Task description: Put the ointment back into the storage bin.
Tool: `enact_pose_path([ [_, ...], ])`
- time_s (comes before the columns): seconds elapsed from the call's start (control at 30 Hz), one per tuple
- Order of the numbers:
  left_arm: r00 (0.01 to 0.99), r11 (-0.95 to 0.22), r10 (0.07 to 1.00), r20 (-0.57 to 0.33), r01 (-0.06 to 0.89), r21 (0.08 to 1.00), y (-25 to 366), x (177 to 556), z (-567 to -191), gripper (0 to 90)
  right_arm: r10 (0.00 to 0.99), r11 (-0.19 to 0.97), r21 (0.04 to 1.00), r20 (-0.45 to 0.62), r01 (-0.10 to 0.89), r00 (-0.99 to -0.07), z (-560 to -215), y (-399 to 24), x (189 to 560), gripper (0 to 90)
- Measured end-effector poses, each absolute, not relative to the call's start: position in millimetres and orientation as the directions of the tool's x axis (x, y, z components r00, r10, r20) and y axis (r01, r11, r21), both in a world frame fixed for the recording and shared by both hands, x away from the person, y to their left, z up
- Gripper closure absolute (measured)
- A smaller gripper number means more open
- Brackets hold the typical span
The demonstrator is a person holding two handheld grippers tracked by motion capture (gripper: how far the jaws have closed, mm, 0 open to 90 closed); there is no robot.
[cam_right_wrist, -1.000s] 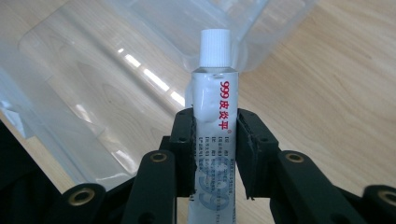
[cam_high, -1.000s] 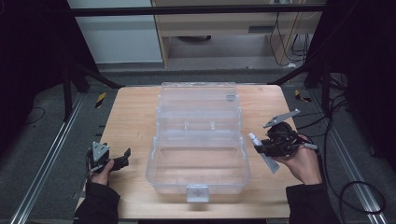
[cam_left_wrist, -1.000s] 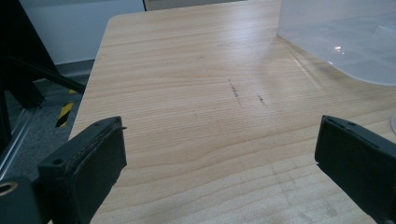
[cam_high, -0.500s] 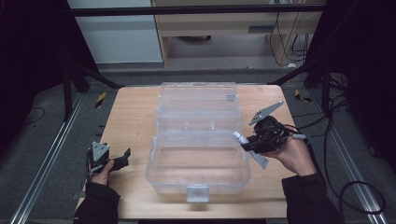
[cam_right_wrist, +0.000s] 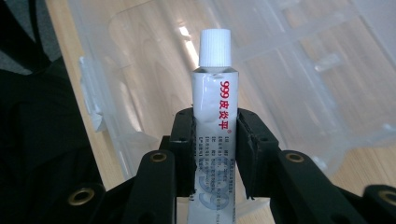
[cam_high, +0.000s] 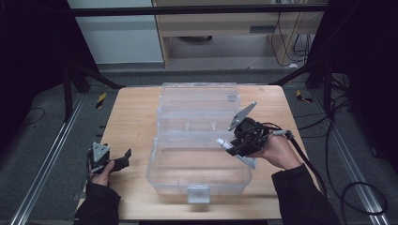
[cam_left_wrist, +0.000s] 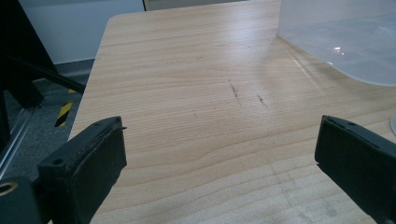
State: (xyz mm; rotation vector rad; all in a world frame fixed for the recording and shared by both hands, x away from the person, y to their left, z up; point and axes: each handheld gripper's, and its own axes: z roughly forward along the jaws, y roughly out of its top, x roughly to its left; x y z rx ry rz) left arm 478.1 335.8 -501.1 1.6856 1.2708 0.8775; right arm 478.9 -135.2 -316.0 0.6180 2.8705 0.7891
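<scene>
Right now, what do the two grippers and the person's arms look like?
Both are black two-jaw tools. The left gripper has blocky black pads and a grey three-cornered plate on top. The right gripper carries a similar plate and trails a black cable. Both forearms wear dark sleeves.

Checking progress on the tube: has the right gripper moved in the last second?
Yes. The right gripper, shut on the tube, has moved left from the table's right side to over the clear box.
</scene>
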Motion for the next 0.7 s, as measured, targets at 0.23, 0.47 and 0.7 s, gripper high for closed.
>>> enact_pose_path([
  [0.23,0.244,-0.144,0.969,0.049,0.389,0.910,335.7,478.1,-501.1,1.5,0.360,0.828,0.460,0.000,0.319,-0.933,-326.3,-121.2,480.4,69.7],
  [0.47,0.245,-0.144,0.968,0.049,0.389,0.910,335.7,478.2,-501.1,1.5,0.297,0.868,0.418,-0.007,0.267,-0.955,-334.9,-102.4,479.4,69.6],
  [0.7,0.245,-0.145,0.968,0.049,0.389,0.910,335.8,478.1,-501.1,1.5,0.266,0.888,0.391,-0.006,0.242,-0.964,-345.2,-94.3,480.9,69.7],
])
